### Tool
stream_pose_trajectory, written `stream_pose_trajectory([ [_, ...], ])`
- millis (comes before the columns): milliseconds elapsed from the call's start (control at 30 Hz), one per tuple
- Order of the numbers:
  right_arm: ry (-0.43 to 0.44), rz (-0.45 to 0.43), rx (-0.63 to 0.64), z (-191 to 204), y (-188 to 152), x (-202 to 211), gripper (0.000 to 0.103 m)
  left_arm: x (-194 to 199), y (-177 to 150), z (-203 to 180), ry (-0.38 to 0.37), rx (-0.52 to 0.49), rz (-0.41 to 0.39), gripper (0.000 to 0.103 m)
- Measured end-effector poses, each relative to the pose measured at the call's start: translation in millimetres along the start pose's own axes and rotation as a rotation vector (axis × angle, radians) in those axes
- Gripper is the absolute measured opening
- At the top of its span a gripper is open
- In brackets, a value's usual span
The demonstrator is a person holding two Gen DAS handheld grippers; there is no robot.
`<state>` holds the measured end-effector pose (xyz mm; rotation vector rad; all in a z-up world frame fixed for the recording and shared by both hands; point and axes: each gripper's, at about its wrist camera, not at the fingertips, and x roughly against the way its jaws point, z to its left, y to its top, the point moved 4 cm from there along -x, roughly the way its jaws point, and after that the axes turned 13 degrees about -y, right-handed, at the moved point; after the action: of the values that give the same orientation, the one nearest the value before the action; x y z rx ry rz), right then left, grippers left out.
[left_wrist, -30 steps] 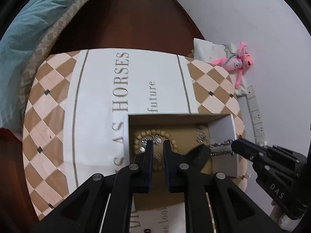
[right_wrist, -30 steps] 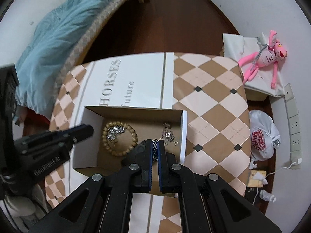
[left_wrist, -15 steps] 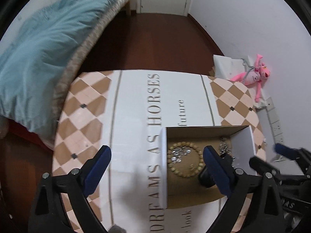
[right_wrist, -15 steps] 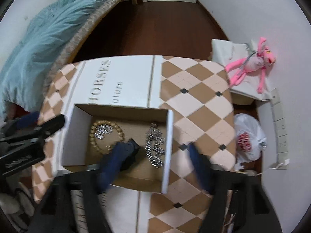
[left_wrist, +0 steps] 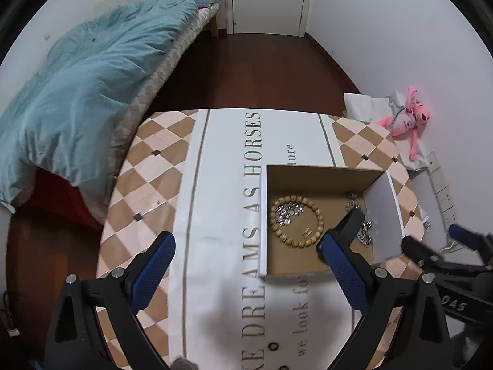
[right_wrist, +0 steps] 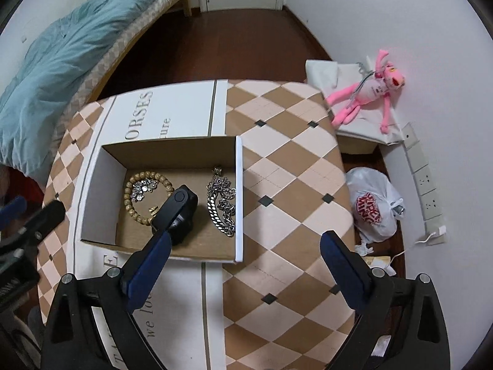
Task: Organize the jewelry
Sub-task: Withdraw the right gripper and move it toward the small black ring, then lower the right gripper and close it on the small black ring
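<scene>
Open cardboard box with white outer walls [right_wrist: 238,197] on a desk covered in tan-and-cream diamond-check cloth with a white lettered panel [right_wrist: 292,160]. Inside the box: wooden bead bracelet [right_wrist: 131,197] lying flat at its left, a small heap of silver sparkly pieces [right_wrist: 142,189] within the ring of beads, a chunky silver chain [right_wrist: 220,205] stretched along the right wall, and a black object [right_wrist: 181,212] between bracelet and chain, its kind hard to tell. Left claw [left_wrist: 246,265] spread wide, blue pads apart, nothing between them; a second ago pressed nearly together low over the bracelet, now opened and pulled back and higher, one finger over the lettered panel, the other over the box's near edge. Right claw [right_wrist: 243,265] likewise spread wide and empty; a second ago pinched shut right down by the chain, now opened and raised, its left finger over the black object, its right finger over bare check cloth. Bracelet and chain both lying free on the box floor. Beyond the desk: teal quilt on a bed [left_wrist: 77,92], dark wood floor, pink plush toy [right_wrist: 366,92] by the white wall, white plastic bag with red print [right_wrist: 372,206] on the floor.
</scene>
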<state>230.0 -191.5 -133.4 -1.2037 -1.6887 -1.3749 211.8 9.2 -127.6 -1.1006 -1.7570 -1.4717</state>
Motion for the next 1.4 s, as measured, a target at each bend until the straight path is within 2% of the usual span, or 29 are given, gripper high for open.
stream_pose_trajectory([
  [333, -0.024, -0.124, -0.024, -13.8, -10.5, 66.9, 0.099, 55.6, -8.8, -16.7, -0.05, -0.006, -0.095, 0.098],
  [533, 0.01, -0.177, -0.066, -25.2, -20.0, 104.3, 0.099, 92.8, -9.8, -22.7, -0.062, -0.019, -0.154, 0.098],
  [633, 0.031, -0.178, -0.08, -26.7, -29.7, 112.2, 0.099, 103.3, -19.0, -19.9, -0.033, -0.023, -0.162, 0.098],
  [733, 0.043, -0.156, -0.079, -21.7, -50.7, 106.7, 0.099, 98.9, -38.4, -8.4, 0.01, -0.003, -0.133, 0.098],
  [867, 0.078, -0.081, -0.053, 0.7, -91.1, 78.0, 0.099, 73.0, -80.1, 14.6, 0.036, 0.024, -0.049, 0.098],
  [967, 0.168, -0.02, -0.009, 30.4, -124.7, 46.3, 0.099, 47.1, -117.8, 37.9, 0.069, 0.047, 0.032, 0.098],
  [1033, 0.201, -0.001, 0.022, 47.8, -141.5, 31.6, 0.094, 32.2, -138.1, 50.8, 0.083, 0.057, 0.08, 0.098],
  [1100, 0.218, 0.018, 0.059, 65.9, -154.8, 19.1, 0.077, 19.6, -156.4, 61.6, 0.107, 0.056, 0.13, 0.098],
  [1267, 0.238, -0.004, 0.137, 107.5, -176.1, 8.4, 0.073, 13.8, -178.9, 81.5, 0.15, 0.061, 0.165, 0.098],
  [1400, 0.237, -0.012, 0.18, 129.1, -184.0, 4.5, 0.063, 15.5, -187.9, 92.4, 0.166, 0.075, 0.173, 0.098],
])
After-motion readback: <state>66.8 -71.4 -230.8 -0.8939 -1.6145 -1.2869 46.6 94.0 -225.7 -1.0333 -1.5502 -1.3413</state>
